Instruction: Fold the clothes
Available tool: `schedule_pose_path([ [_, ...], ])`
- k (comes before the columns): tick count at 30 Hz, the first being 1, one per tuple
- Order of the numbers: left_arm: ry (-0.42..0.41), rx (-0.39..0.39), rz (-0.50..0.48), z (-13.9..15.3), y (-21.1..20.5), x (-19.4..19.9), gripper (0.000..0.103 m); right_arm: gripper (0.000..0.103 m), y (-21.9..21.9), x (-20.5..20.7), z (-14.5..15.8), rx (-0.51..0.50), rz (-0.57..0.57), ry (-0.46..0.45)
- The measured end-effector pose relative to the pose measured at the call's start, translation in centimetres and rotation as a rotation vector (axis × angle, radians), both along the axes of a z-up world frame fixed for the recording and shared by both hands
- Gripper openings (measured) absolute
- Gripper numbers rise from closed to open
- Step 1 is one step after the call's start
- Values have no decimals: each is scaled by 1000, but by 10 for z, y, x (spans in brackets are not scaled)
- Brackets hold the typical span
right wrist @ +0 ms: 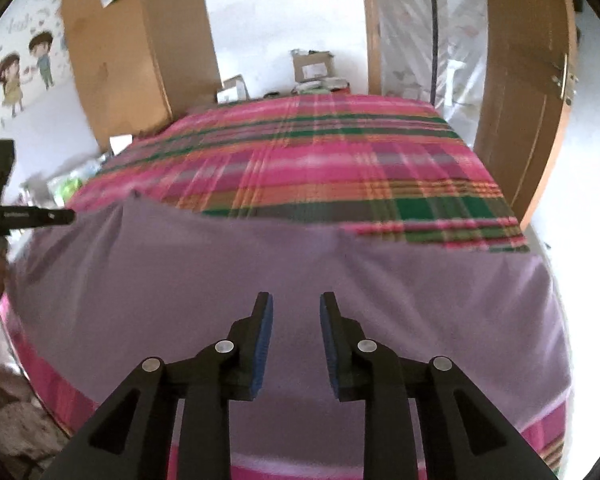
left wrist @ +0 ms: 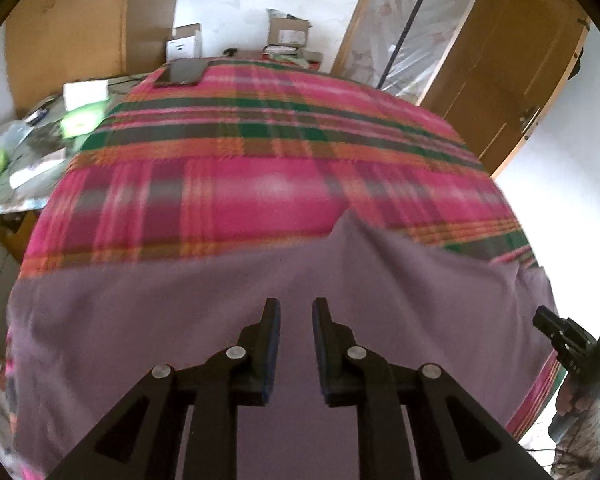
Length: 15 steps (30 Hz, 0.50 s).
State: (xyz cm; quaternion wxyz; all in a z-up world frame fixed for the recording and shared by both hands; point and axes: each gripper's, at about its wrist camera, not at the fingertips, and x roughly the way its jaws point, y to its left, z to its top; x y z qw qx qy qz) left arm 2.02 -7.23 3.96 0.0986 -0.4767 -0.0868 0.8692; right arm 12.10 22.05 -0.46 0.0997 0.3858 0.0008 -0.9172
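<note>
1. Landmark: a bed under a pink, green and orange plaid cover fills the middle of both views.
2. Left of the bed stands a low bench strewn with green and white packets; behind it rises a tall brown cardboard sheet.
3. In the right wrist view, cartoon children are stuck on the wall left of that sheet.
4. A dark phone lies on the bed's far left corner.
5. Boxes sit beyond the far end of the bed, against a white wall.
6. Right of the bed stand a plastic-covered frame and a wooden door.
7. A lilac cloth lies spread flat across the near end of the bed.
8. Left gripper: fingers a little apart, nothing between them, above the cloth.
9. Right gripper: fingers slightly wider apart, holding nothing, above the cloth.
</note>
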Motion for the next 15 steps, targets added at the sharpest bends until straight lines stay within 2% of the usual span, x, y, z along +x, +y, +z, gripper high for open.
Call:
schedule_pose_path([
  [4,-17,5,65,-11,-25,29,17,25,-14,16,-14,36,18,-9],
  [15,1,103,199,-23,-81,88,16,27,-3,46,-23,39,-95,38],
])
